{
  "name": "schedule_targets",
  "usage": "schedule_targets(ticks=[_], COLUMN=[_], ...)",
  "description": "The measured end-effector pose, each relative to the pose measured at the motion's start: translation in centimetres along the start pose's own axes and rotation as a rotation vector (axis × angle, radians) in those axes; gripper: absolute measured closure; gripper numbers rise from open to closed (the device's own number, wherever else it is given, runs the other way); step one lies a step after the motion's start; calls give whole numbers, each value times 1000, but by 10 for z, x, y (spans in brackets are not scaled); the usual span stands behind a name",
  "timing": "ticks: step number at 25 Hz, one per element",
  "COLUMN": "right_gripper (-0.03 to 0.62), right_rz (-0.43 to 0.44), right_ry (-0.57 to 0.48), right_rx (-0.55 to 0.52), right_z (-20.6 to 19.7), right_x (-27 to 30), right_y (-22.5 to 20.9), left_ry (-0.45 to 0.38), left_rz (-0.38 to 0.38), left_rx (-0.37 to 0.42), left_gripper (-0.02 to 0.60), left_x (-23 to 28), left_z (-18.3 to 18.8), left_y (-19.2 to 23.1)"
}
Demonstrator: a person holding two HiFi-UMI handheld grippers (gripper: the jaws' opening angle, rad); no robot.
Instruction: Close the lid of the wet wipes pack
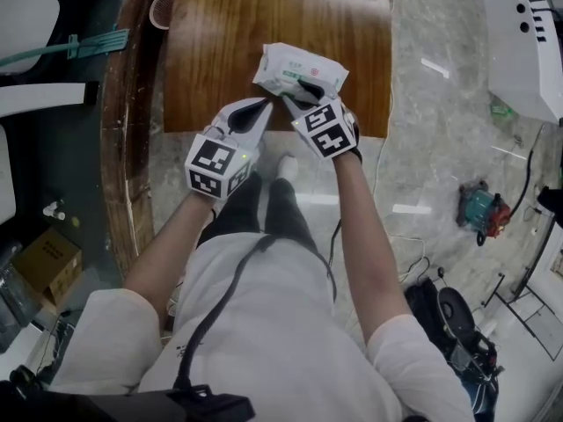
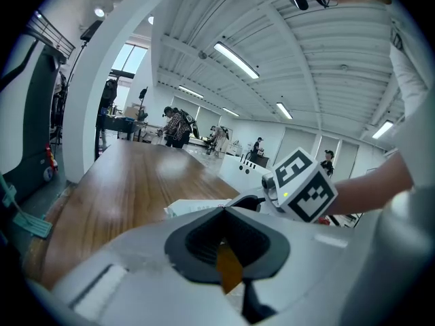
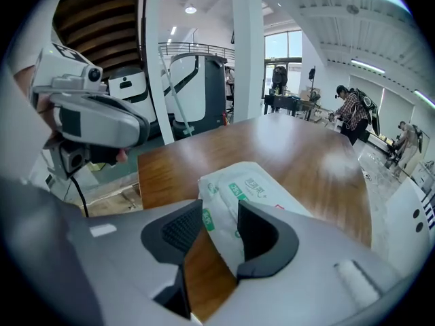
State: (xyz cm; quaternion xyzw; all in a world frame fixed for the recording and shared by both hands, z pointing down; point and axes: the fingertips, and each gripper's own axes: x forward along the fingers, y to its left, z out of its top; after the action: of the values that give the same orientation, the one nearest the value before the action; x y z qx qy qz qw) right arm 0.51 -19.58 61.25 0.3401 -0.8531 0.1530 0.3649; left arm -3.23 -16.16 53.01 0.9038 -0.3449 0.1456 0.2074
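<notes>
A white wet wipes pack (image 1: 299,67) with green print lies on the wooden table (image 1: 220,42) near its front edge. No raised lid shows on the pack (image 3: 262,192). My right gripper (image 1: 304,90) sits over the pack's near end. It is open by a narrow gap, and the pack's near corner shows between the fingers of my right gripper (image 3: 221,226). My left gripper (image 1: 263,106) is just left of the pack, at the table's front edge. Its jaws are shut with nothing in them. In the left gripper view the pack (image 2: 194,209) lies just beyond my left gripper (image 2: 224,212).
Marble floor lies right of the table, with a red and teal tool (image 1: 482,207) and cables on it. A white machine (image 1: 526,33) stands at the far right. A cardboard box (image 1: 48,258) sits on the floor at the left. A round mesh basket (image 1: 163,7) rests beyond the table's left edge.
</notes>
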Motion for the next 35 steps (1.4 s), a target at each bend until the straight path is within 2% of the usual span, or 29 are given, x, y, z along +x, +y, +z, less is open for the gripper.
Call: schedule_targets(ticks=[6,10,14,16,23,35], right_gripper=[441,457,561,583,585,585], right_rz=[9,-7,-58,-71,-104,-186], right_ry=[-125,-175,-287,-348,-510,-637], right_rx=[109,123,160,173,208,227], right_z=[10,11,25,32,54,63], right_x=[-30,-60,-94,-112,-174,-251], right_y=[7,12,7,10,22,27], left_ry=[-28,-54,-80,-88,-124,-201], left_rz=[7,12,9,8,-9,-10], left_rx=[17,14,32,40,72,112], left_gripper=[580,580,580,580,580,580], left_x=[-13,-20,-25,-29,-44,-68], left_z=[17,33,47,51,76,119], left_y=[-11,-23,-33,-40,-62,-76])
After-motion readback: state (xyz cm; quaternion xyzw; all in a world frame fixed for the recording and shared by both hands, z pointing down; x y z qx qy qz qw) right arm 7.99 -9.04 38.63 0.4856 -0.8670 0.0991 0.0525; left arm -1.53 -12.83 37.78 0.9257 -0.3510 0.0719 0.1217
